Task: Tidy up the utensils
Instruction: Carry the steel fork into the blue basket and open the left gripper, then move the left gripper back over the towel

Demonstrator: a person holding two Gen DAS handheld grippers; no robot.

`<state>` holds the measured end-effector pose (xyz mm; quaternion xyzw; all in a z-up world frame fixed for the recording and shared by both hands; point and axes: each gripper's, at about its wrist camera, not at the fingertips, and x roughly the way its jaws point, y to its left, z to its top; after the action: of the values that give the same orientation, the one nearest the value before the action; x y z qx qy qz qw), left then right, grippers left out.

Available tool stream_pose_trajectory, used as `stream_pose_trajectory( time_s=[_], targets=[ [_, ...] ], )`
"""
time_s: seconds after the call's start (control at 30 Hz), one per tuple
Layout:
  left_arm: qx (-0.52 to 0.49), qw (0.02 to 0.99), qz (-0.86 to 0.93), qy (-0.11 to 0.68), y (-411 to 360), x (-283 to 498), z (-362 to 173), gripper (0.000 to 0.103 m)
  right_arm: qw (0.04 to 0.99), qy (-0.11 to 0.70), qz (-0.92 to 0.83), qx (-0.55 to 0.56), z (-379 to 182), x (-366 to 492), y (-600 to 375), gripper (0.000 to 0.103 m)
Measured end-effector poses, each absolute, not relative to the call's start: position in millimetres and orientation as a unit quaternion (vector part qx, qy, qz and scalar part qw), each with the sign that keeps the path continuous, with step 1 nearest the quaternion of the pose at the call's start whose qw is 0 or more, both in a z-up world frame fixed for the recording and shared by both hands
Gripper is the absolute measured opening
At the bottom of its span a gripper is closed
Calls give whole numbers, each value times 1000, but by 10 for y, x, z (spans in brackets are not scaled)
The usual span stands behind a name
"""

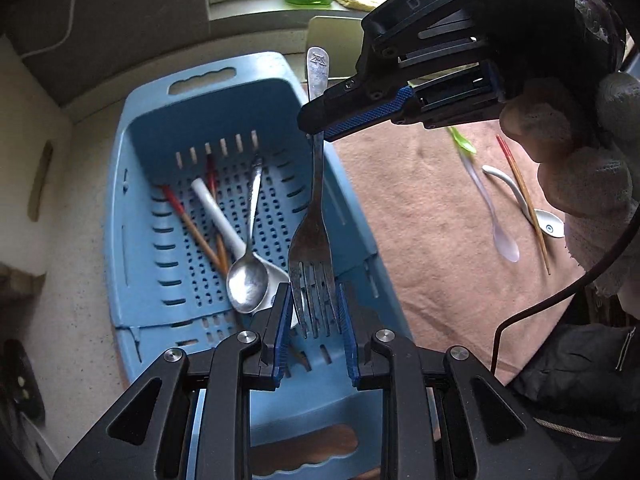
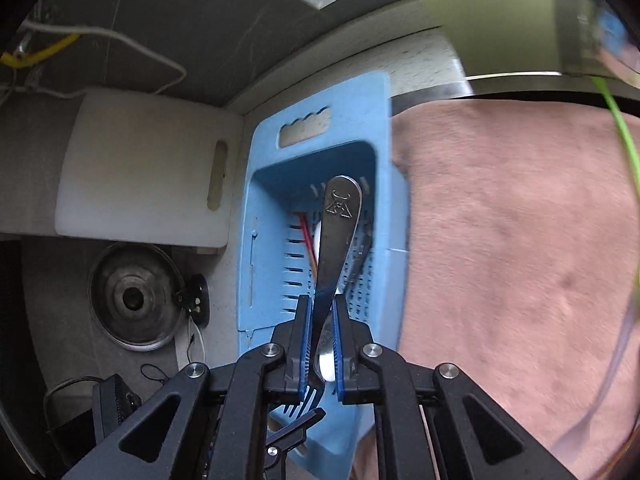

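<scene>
At the far left of the left wrist view a white cutting board (image 1: 24, 152) leans against the wall beside the blue basket (image 1: 132, 184). On the basket's slotted floor already lie two red-tipped chopsticks (image 1: 192, 228), a white spoon (image 1: 220, 220) and a metal spoon (image 1: 248, 280), so part of the sorting looks done.

Over the basket's right half hangs the fork (image 1: 316, 216), tines down. The left gripper (image 1: 312, 320) has its jaws set on either side of the tines; whether the pads actually press on them cannot be told. Higher up, the right gripper (image 1: 316, 128) pinches the fork's handle with its jaws nearly together (the right wrist view shows the stamped handle end rising between the blue pads), held by a gloved hand (image 1: 580, 168).

To the right, on the pink towel (image 1: 420, 220), there remain a translucent spoon (image 1: 496, 220), a white ceramic spoon (image 1: 524, 204), one more chopstick (image 1: 524, 204) and a green utensil (image 1: 464, 144). By this count, roughly half the job is left, with the fork about to join the basket.
</scene>
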<state>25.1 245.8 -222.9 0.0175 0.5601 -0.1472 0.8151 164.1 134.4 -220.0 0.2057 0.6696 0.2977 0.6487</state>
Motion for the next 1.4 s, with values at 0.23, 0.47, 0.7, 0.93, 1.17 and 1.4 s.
stream_pose_trajectory(
  time_s=[0.23,0.47,0.7,0.93,1.17,1.4],
  targets=[
    [8,808,-135,574,2592,239,-2359,22,664,667,304,145,-2314,1595,1671,14],
    [0,803,-126,583,2594,219,-2396,22,694,643,307,104,-2244,1526,1674,42],
    [-5,811,-126,572,2570,191,-2283,22,712,613,330,93,-2006,1434,1496,43],
    [-13,823,-136,551,2357,245,-2116,22,730,583,342,96,-1733,1316,1016,43],
    [-5,825,-169,540,1893,331,-2062,22,762,557,317,95,-1542,1265,315,43],
    [-7,821,-203,534,1407,429,-2059,22,780,560,262,97,-1634,1379,-350,43]
  ],
)
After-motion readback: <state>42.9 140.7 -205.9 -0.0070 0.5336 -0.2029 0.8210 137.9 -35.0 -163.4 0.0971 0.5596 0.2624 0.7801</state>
